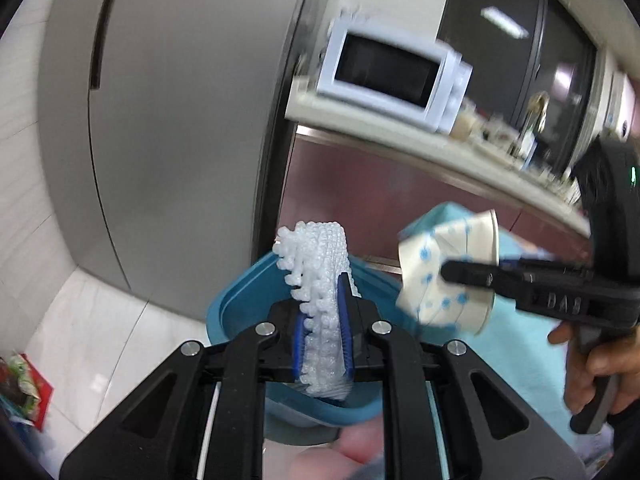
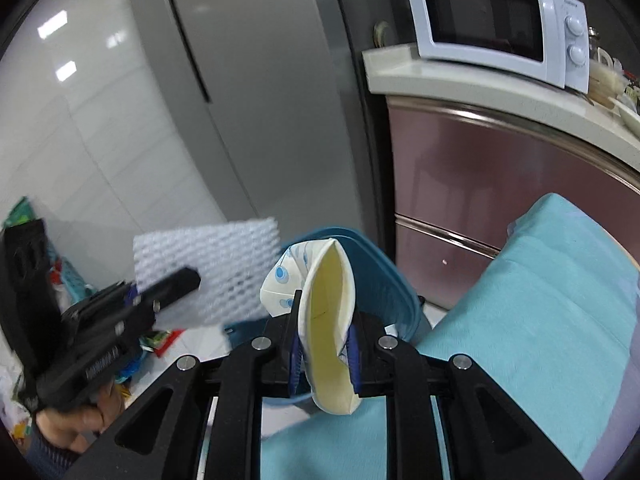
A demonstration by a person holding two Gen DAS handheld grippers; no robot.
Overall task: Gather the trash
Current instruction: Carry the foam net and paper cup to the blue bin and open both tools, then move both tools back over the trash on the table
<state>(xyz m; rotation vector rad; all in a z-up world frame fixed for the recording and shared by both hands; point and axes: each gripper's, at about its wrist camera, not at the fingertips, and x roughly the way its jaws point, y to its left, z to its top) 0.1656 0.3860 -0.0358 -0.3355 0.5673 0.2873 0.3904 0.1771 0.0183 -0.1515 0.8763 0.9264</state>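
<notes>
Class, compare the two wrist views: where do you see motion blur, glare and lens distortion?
Left wrist view: the microwave and counter clutter smear with motion blur, while the foam net in the left gripper stays sharp. Right wrist view: the microwave is crisper, the foam net blurs, and glare patches sit on the tiled wall. Both views bend straight edges, fisheye-style.

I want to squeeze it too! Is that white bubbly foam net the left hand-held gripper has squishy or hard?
Probably squishy: the white foam net is pinched thin between the left hand-held gripper's pads, yet its free end puffs out wider. It likely weighs very little, since its free end stands up unsupported. It seems floppy rather than fragile; its knobbly mesh should resist slipping.
</notes>
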